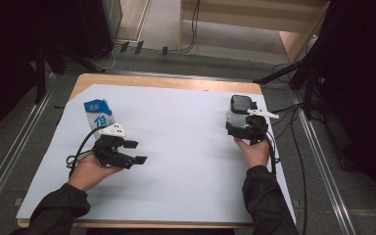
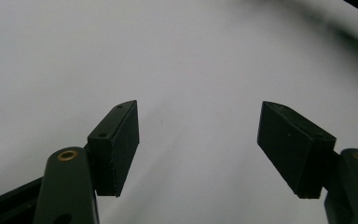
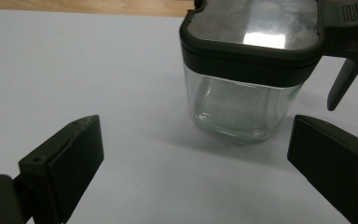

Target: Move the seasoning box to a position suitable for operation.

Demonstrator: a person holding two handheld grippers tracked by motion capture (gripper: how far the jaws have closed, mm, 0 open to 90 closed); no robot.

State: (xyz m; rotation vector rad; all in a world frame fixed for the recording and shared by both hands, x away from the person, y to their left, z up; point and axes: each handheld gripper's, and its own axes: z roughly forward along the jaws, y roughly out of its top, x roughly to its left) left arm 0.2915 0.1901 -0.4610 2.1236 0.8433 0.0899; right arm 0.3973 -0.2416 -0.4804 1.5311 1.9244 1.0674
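At right of the high frame, right tongs [image 1: 239, 125] stand wide, empty, glass jar [image 3: 242, 100] just ahead, upright; left tongs [image 2: 198, 149] wide, empty, farther off.

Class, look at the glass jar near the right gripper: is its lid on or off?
On. The dark lid sits on the jar.

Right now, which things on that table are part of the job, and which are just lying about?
In the job:
- glass jar with dark lid, just ahead of the open right tongs
- milk carton, beside the open left tongs

Lying about:
- white sheet
- floor cables
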